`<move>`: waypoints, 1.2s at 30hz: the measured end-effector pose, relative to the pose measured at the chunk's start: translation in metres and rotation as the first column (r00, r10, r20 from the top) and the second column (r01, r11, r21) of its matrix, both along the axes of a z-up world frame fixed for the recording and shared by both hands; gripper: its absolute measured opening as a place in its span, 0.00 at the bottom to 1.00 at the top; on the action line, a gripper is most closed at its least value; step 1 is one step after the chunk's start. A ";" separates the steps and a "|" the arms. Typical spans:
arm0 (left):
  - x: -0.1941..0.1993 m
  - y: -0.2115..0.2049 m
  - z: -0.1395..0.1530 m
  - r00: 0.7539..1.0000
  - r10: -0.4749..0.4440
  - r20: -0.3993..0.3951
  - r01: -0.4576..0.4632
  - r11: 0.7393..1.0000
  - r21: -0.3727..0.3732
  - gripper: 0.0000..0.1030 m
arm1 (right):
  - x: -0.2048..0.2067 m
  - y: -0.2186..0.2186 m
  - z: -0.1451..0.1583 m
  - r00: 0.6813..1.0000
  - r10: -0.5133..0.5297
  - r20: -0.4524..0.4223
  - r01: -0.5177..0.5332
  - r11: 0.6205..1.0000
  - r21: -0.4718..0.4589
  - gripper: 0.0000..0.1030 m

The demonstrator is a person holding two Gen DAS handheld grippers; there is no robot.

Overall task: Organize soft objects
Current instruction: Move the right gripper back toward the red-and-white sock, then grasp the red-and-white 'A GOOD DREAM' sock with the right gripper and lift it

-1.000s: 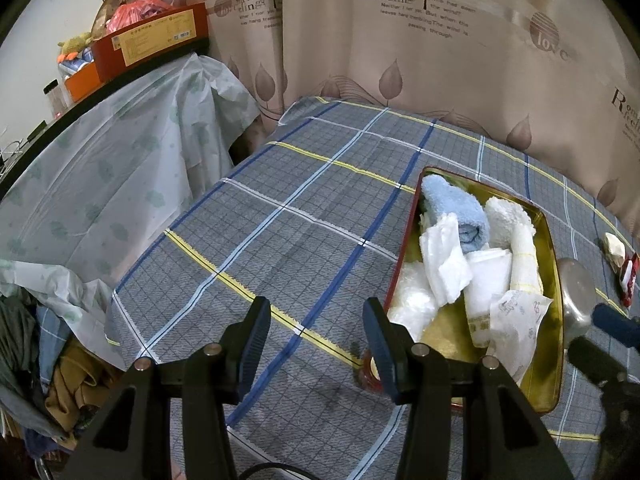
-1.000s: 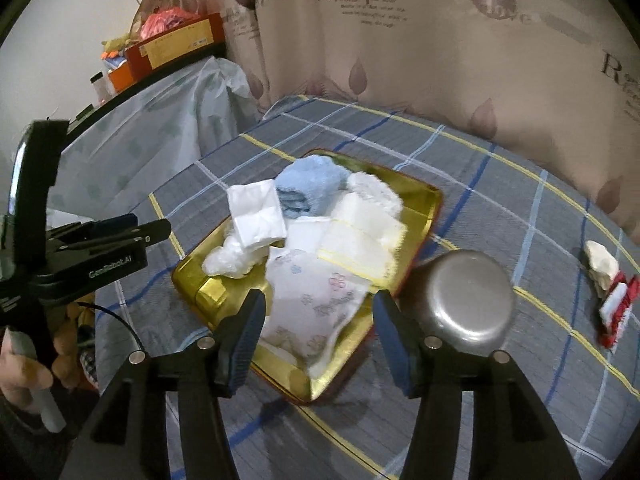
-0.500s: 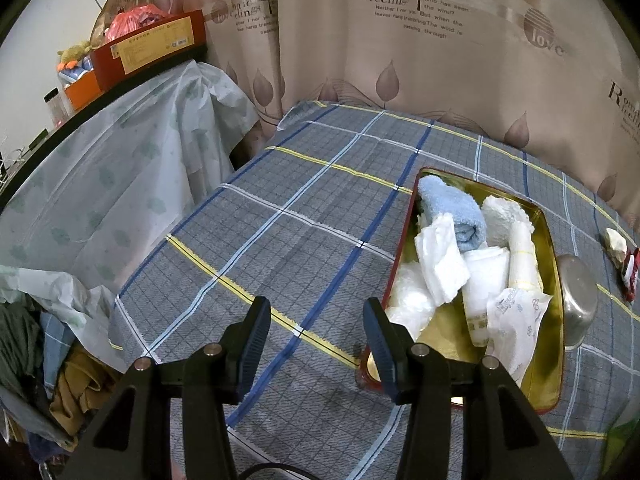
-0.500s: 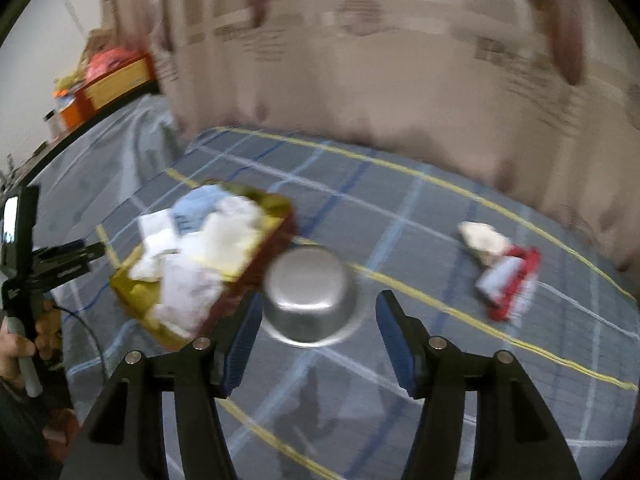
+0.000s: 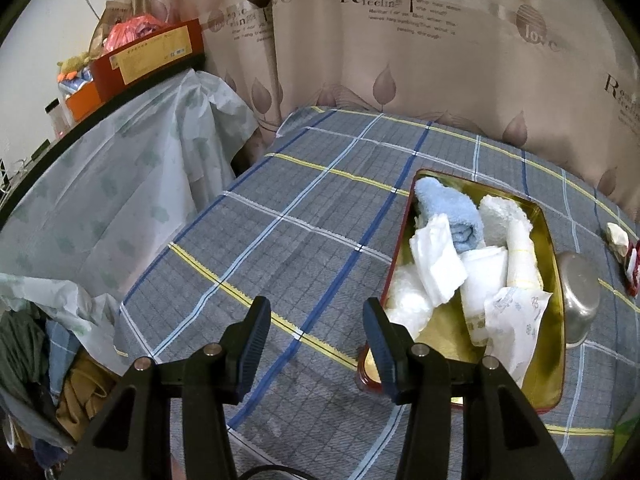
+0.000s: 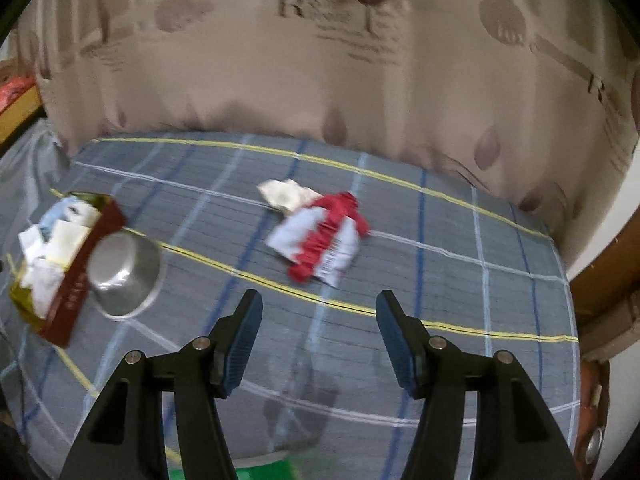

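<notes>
A plaid-clothed table [image 5: 304, 216] is standing before a beige curtain [image 6: 320, 80]. Since a second ago, the right gripper [image 6: 319, 330] has been swinging away from the gold tin [image 5: 554, 280], now facing one red-and-white packet [image 6: 322, 242] and one cream wad [image 6: 284, 194] right of the tin; its fingers are standing apart, gripping nothing. The left gripper [image 5: 316, 342] is staying put, fingers parted and empty, just left of the tin. One steel bowl [image 6: 122, 274] is sitting against the tin, which is holding one blue towel [image 5: 446, 210] among white cloths.
</notes>
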State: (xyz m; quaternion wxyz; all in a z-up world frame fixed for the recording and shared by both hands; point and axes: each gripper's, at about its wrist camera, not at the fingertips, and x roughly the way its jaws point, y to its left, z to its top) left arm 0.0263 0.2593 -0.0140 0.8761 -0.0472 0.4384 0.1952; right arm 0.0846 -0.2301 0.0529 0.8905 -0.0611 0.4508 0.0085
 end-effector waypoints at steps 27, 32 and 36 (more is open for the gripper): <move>0.036 -0.053 0.004 0.992 -0.103 -0.071 0.106 0.993 0.047 0.48 | 0.145 -0.017 -0.114 0.965 -0.125 -0.232 0.161 0.976 0.144 0.75; 0.043 -0.067 0.007 0.990 -0.127 -0.066 0.130 0.990 0.047 0.48 | 0.133 -0.022 -0.111 0.980 -0.068 -0.185 0.098 0.982 0.161 0.44; 0.049 -0.086 0.012 0.985 -0.164 -0.061 0.167 0.985 0.045 0.48 | 0.114 -0.035 -0.107 0.984 -0.062 -0.168 0.086 0.986 0.145 0.30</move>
